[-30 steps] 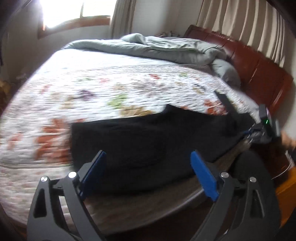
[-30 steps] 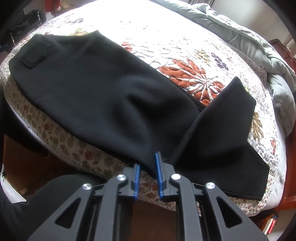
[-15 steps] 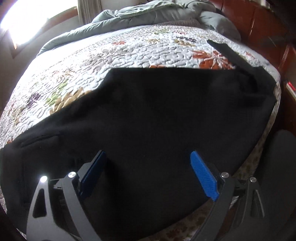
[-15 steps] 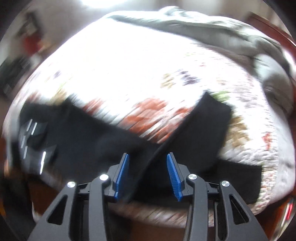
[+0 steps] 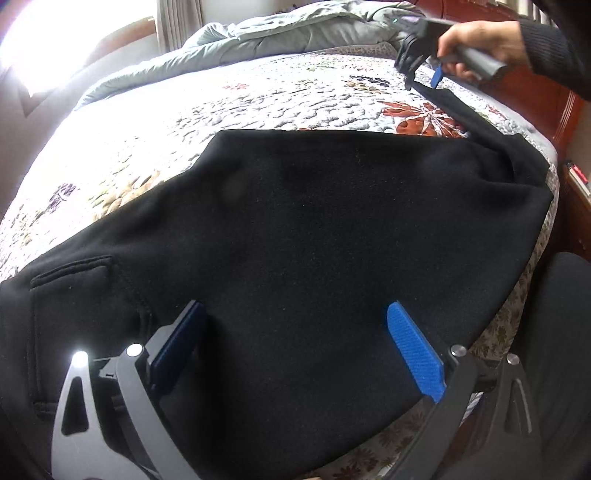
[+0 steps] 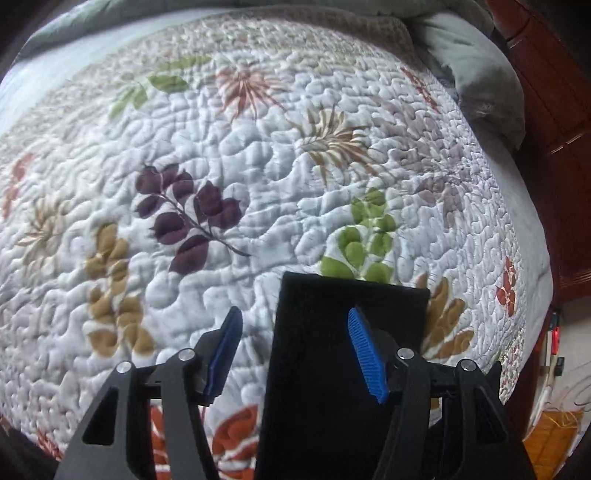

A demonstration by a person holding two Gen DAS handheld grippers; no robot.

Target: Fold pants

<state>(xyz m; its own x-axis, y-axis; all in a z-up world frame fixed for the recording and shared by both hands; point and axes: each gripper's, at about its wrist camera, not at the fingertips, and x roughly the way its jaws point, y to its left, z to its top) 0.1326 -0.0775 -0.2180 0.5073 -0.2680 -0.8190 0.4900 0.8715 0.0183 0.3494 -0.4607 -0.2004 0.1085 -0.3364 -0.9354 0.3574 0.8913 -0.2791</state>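
Premises: a home bedroom. Evidence: a bed under a floral quilt (image 5: 155, 133), a rumpled grey duvet (image 5: 280, 33) at its far side, a dark wooden headboard (image 6: 546, 122), a curtain (image 5: 173, 26) beside a bright window (image 5: 55, 40).

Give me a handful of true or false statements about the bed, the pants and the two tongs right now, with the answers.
1. The black pants lie spread on a floral quilt. True.
2. The left tongs are clamped shut on the pants. False: their jaws stand wide open over the black fabric, pinching nothing.
3. The right tongs are over the end of a pant leg. True; their jaws have just been opening, and the leg end lies flat on the quilt below them, not pinched.
4. The pants are already folded into a neat square. False: one leg still stretches away across the quilt.
5. A grey comforter is bunched at the far side of the bed. True.
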